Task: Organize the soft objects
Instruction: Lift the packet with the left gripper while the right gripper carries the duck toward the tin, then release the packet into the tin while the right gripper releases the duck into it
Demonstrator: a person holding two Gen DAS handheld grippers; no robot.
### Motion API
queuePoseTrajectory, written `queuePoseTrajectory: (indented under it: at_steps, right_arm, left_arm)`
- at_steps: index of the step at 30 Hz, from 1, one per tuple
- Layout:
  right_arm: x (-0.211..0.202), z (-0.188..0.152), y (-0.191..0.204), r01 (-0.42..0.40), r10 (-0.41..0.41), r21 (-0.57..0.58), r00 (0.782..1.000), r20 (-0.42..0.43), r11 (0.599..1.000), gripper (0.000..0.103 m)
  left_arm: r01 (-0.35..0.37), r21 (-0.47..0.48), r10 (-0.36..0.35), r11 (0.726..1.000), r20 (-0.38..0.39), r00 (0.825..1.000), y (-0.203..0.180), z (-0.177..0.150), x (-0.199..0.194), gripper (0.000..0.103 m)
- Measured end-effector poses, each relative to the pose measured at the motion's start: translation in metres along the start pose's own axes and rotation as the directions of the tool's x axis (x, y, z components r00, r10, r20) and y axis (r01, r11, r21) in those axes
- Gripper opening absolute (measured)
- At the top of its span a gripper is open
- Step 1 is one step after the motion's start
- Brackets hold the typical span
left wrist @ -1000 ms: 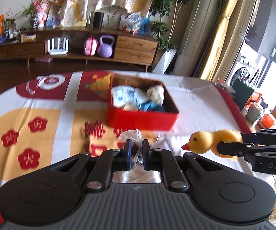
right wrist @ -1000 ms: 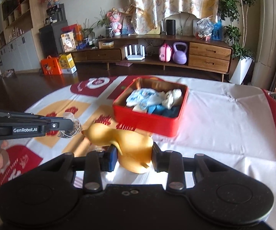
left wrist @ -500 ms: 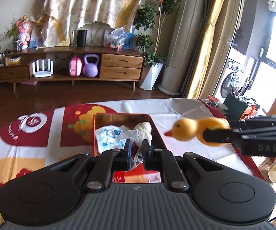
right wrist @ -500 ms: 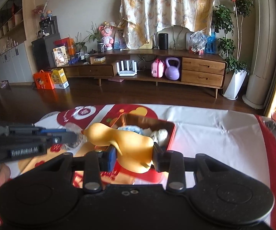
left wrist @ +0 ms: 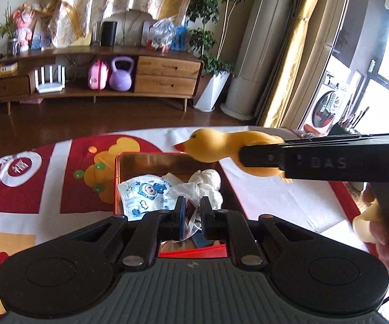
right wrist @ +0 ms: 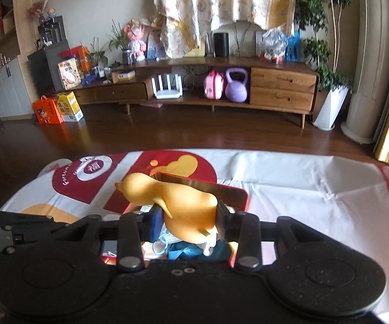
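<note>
Yellow rubber duck (right wrist: 183,208), clamped between the jaws of the right gripper (right wrist: 186,222), hangs above the near end of an open red tin box (left wrist: 118,181) on a counter (right wrist: 302,178) spread with a red, white and yellow cloth. The jaws are part open, pressing the duck's body from both sides, its beak pointing left. Just left of the duck, the left gripper (left wrist: 191,210) has its jaws nearly closed on a crumpled clear plastic packet (left wrist: 185,191), also over the box. Inside the box lie a blue-printed packet (left wrist: 143,197), a white knitted bundle (left wrist: 210,183) and something dark blue (right wrist: 189,251).
</note>
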State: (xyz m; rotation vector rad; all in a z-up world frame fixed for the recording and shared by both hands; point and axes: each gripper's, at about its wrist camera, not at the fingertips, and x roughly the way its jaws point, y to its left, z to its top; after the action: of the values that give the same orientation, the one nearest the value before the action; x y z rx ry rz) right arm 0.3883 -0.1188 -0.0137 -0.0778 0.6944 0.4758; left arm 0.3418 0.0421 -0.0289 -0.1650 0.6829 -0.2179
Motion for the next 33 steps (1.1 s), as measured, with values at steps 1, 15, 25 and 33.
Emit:
queuePoseTrajectory:
  at_steps: [1,15,25,33]
  right_arm:
    - [0.007,0.0,-0.001,0.002,-0.002,0.003,1.0,-0.01,1.0,0.038]
    - [0.081,-0.02,-0.011,0.02,-0.01,0.067,0.991,-0.135,0.998,0.038]
    - [0.089,-0.03,-0.015,0.018,-0.001,0.099,0.986,-0.164,0.995,0.044]
    - [0.081,-0.03,-0.013,0.0,0.018,0.116,0.987,-0.158,0.993,0.051]
  left_arm:
    - [-0.001,-0.007,0.001,1.0,-0.01,1.0,0.003,0.0,0.008,0.011]
    - [0.001,-0.037,-0.005,0.999,-0.097,0.995,0.021,-0.014,0.074,0.011]
    - [-0.001,-0.052,-0.008,0.999,-0.171,0.985,0.024,-0.023,0.096,0.011]
    - [-0.007,-0.105,-0.013,0.994,-0.184,0.983,0.028,-0.026,0.093,0.011]
